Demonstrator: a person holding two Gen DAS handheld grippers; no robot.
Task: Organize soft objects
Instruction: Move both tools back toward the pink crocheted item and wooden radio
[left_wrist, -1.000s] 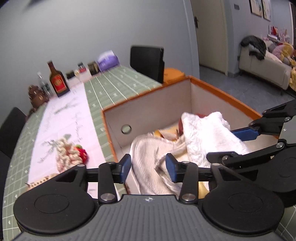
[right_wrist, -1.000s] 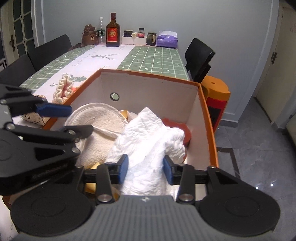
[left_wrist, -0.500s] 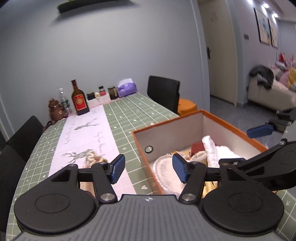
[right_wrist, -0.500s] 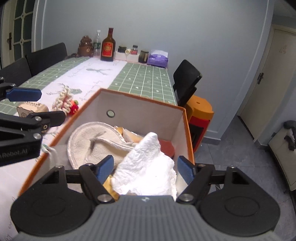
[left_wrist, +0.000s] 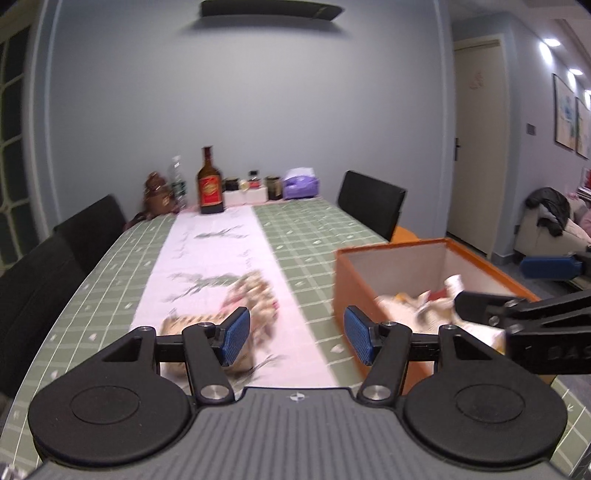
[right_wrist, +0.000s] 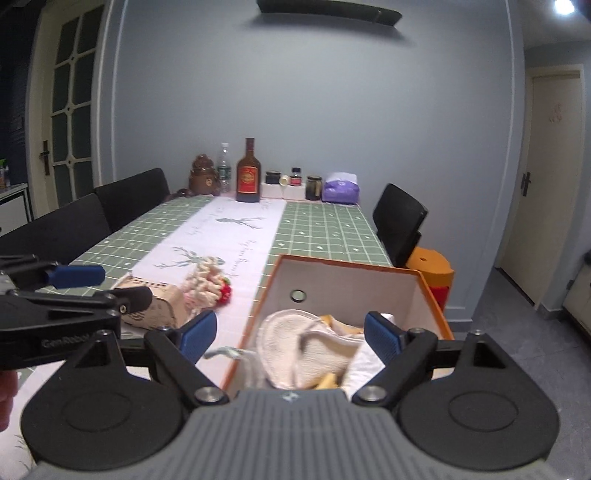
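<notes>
The box (right_wrist: 424, 295) stands at the near right of the table (right_wrist: 325, 229), orange outside and pale inside, with a small round hole in its far wall. In it lies a cream slipper (right_wrist: 306, 347), its long axis running from near left to far right, over something yellow, with a white cloth (right_wrist: 364, 365) bunched at its right. Only the right wrist view looks down into the box well enough to sort these out; from the left wrist view the contents (left_wrist: 424, 306) are a blurred heap low in the box.

Left of the box, on the white runner (right_wrist: 236, 236), sits a knitted cream toy (right_wrist: 207, 284) with a red bit at its right end, and just beside it, nearer, a tan pouch (right_wrist: 155, 306). Both are smeared in the left view.

The left claw (left_wrist: 293, 336) hangs wide open over the runner, with nothing between its blue pads. The right claw (right_wrist: 290, 336) is also spread wide and empty, above the box's near edge.

At the far end stand a brown bottle (right_wrist: 248, 173), a clear bottle (right_wrist: 223, 168), jars and a purple tissue pack (right_wrist: 340, 189). Black chairs (right_wrist: 400, 221) flank the table.
</notes>
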